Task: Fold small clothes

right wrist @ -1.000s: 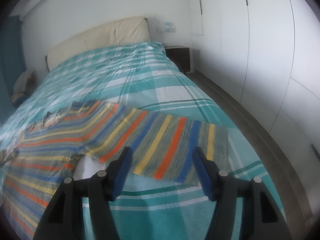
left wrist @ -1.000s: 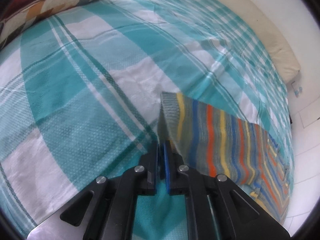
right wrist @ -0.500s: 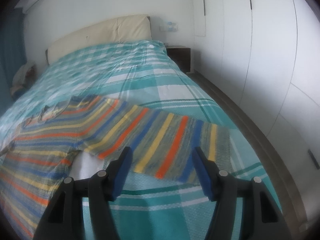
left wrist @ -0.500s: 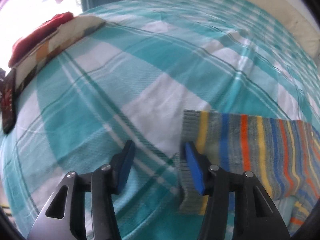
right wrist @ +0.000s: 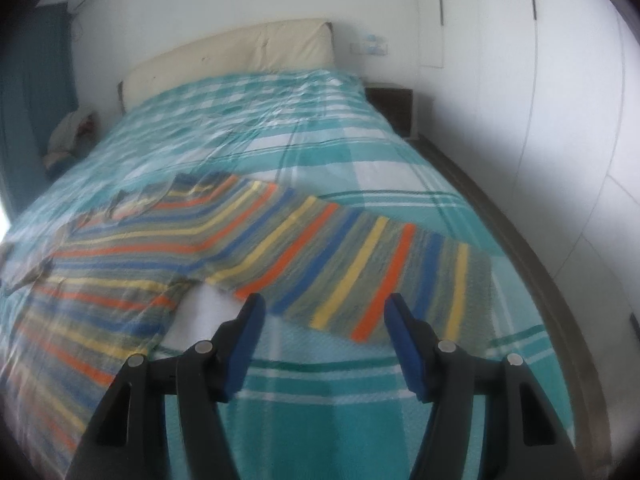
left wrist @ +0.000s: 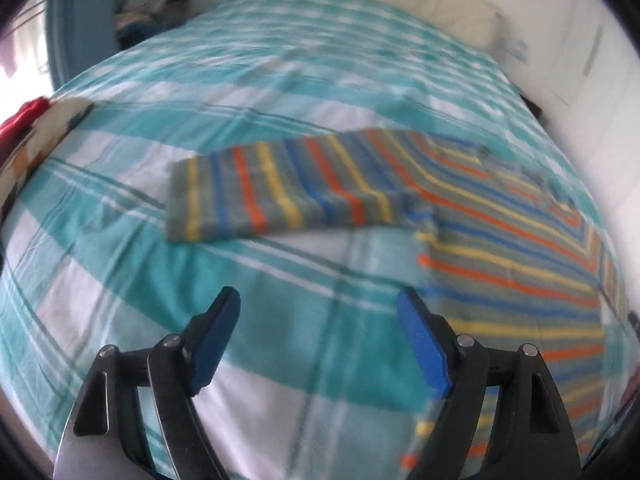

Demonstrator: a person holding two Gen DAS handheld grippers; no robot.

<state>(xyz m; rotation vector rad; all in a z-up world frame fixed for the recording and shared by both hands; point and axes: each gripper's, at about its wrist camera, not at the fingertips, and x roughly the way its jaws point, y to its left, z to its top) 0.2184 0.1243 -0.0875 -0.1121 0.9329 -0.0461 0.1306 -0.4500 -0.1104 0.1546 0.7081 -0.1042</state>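
Note:
A striped knit sweater [left wrist: 460,216] in grey, orange, yellow and blue lies spread flat on the teal plaid bedspread [left wrist: 280,80]. Its left sleeve [left wrist: 272,192] stretches out to the left. My left gripper [left wrist: 320,304] is open and empty, held above the bedspread just short of that sleeve. In the right wrist view the sweater [right wrist: 168,248] lies at the left and its right sleeve [right wrist: 380,268] reaches out to the right. My right gripper [right wrist: 324,304] is open and empty, hovering just in front of this sleeve.
A cream headboard [right wrist: 240,52] stands at the far end. A dark nightstand [right wrist: 392,108] and white wardrobe doors [right wrist: 560,120] are to the right. Patterned and red cushions [left wrist: 28,136] lie at the bed's left edge. The bed's edge [right wrist: 520,248] runs close by the right sleeve.
My left gripper was shut on the left sleeve's cuff a second ago; it opened, let the sleeve drop flat, and drew back. My right gripper stayed open and barely moved.

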